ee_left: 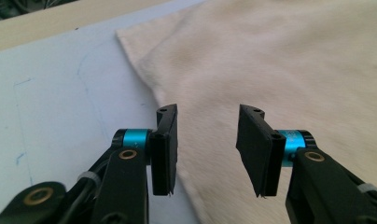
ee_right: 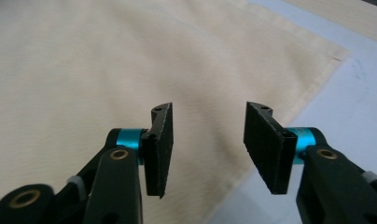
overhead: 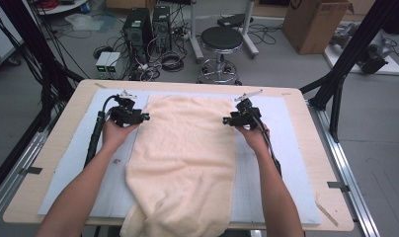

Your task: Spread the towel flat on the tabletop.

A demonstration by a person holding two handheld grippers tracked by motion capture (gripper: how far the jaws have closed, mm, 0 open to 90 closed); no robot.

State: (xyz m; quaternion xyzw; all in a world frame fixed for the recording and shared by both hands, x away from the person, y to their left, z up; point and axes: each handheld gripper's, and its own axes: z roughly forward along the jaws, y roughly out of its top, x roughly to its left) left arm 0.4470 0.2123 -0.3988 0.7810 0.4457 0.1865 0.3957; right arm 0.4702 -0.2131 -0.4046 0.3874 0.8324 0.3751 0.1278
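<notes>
Both pairs of jaws are standing released, with a clear gap and nothing between the pads: the left gripper (overhead: pixel 145 117) is hovering at the left edge of a cream towel (overhead: pixel 185 158) near its far left corner, and the right gripper (overhead: pixel 226 121) is hovering at the towel's right edge near its far right corner. In the left gripper view the left gripper (ee_left: pixel 206 149) is straddling the towel's (ee_left: pixel 280 70) border, one jaw over the mat and one over the cloth; in the right gripper view the right gripper (ee_right: pixel 207 147) is sitting over the towel (ee_right: pixel 84 70) just inside its edge. The towel is lying lengthwise down the middle of a pale blue mat (overhead: pixel 74 158), its near end drooping over the desk's (overhead: pixel 49 148) near edge. No writing is readable anywhere. Faint pen marks are showing on the mat (ee_left: pixel 46 102). The desk is light wood, standing on a grey floor. Beyond its far edge a black stool (overhead: pixel 221 42), two computer towers (overhead: pixel 147 27) amid tangled cables and a cardboard box (overhead: pixel 313 22) are standing.
</notes>
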